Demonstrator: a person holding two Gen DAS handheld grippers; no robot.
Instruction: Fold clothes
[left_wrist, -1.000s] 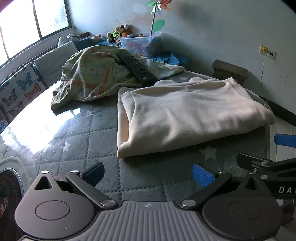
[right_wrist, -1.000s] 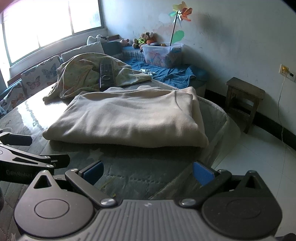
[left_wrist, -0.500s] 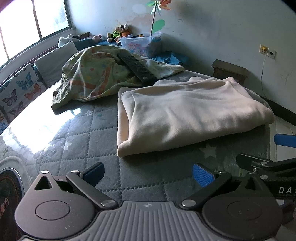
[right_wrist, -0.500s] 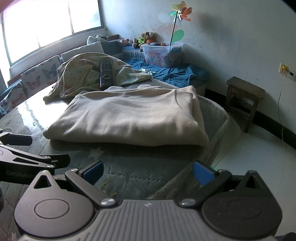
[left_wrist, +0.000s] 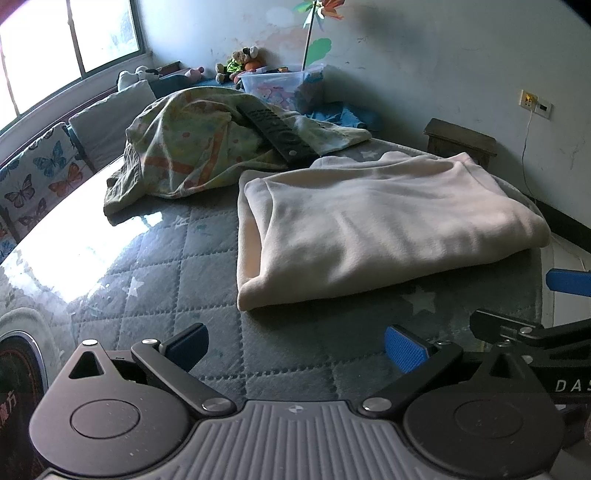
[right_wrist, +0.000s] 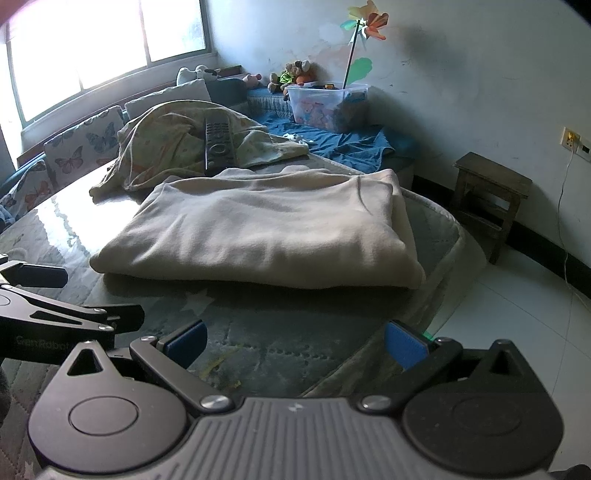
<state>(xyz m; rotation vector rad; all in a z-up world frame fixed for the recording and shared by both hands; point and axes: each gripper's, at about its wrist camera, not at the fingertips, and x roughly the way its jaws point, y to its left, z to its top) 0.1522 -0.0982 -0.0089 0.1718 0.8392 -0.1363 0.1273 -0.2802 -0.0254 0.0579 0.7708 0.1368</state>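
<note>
A cream fleece garment (left_wrist: 384, 225) (right_wrist: 266, 229) lies folded into a thick rectangle on the grey quilted mattress (left_wrist: 177, 280) (right_wrist: 280, 332). My left gripper (left_wrist: 295, 343) is open with nothing between its blue pads, hovering over the mattress just short of the garment's near edge. My right gripper (right_wrist: 295, 341) is open too and holds nothing, over the mattress corner in front of the garment. Each gripper shows at the edge of the other's view. A crumpled patterned cloth (left_wrist: 192, 147) (right_wrist: 173, 144) lies behind the garment.
A black remote control (left_wrist: 277, 129) (right_wrist: 218, 140) rests on the patterned cloth. Butterfly-print cushions (left_wrist: 33, 177) line the window side. A clear plastic bin (right_wrist: 325, 103) with soft toys sits at the back. A wooden stool (right_wrist: 487, 199) stands on the tiled floor beside the bed.
Almost nothing differs. Both grippers stay open, and the folded garment lies as it did, with only a slight drift of the views.
</note>
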